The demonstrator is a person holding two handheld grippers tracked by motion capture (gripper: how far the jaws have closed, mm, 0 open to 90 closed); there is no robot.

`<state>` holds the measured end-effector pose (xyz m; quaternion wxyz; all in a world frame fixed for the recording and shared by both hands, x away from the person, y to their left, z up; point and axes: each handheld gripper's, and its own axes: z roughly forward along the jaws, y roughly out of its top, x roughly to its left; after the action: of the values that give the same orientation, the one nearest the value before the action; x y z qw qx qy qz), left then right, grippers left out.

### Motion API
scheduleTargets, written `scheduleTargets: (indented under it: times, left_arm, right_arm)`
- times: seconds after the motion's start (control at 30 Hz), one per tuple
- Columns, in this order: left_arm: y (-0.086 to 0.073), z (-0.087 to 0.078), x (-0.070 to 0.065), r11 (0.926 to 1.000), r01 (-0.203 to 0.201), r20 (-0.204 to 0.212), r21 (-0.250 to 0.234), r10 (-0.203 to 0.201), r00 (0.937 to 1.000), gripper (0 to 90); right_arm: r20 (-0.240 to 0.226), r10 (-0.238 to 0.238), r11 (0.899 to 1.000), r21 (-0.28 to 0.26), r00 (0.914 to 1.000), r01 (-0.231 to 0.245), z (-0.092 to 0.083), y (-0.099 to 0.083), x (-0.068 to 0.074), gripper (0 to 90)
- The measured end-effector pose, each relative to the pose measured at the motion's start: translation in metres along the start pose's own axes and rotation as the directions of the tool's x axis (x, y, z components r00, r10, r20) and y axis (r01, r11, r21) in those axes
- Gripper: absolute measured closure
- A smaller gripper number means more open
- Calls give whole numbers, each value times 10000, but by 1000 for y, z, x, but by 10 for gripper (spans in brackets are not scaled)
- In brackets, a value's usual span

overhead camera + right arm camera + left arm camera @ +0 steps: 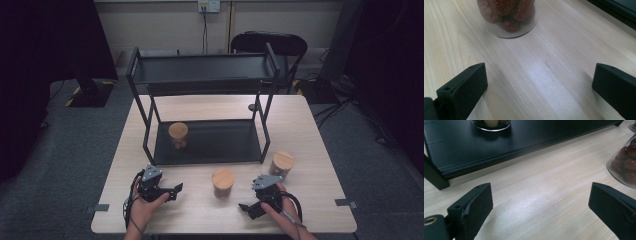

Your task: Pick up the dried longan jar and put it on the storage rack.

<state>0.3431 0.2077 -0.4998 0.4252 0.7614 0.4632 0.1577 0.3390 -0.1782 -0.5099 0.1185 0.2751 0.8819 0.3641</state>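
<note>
Both claws agape over bare table (pixel 320 165), high view adds third jar (pixel 178 135) on rack (pixel 210 145)

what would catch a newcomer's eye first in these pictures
Probably the black two-tier rack at the table's far side, with a wooden-lidded jar on its lower shelf. Two more jars stand on the table in front, between the open left gripper and right gripper.

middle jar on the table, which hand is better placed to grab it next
Probably the left. The middle jar stands between both open grippers, but the left gripper already points its jaws toward it, with bare table between. The right gripper sits beside it, angled lower.
</note>
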Motion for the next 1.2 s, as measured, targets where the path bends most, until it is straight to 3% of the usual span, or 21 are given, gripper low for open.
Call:
scheduleTargets:
  times: [1.2]
  left_arm:
    - [-18, -14, 12, 9995, 162, -306, 285, -153, 9994, 52]
  right_arm:
    - [0, 3, 10000, 1, 10000, -3, 0, 0, 0, 0]
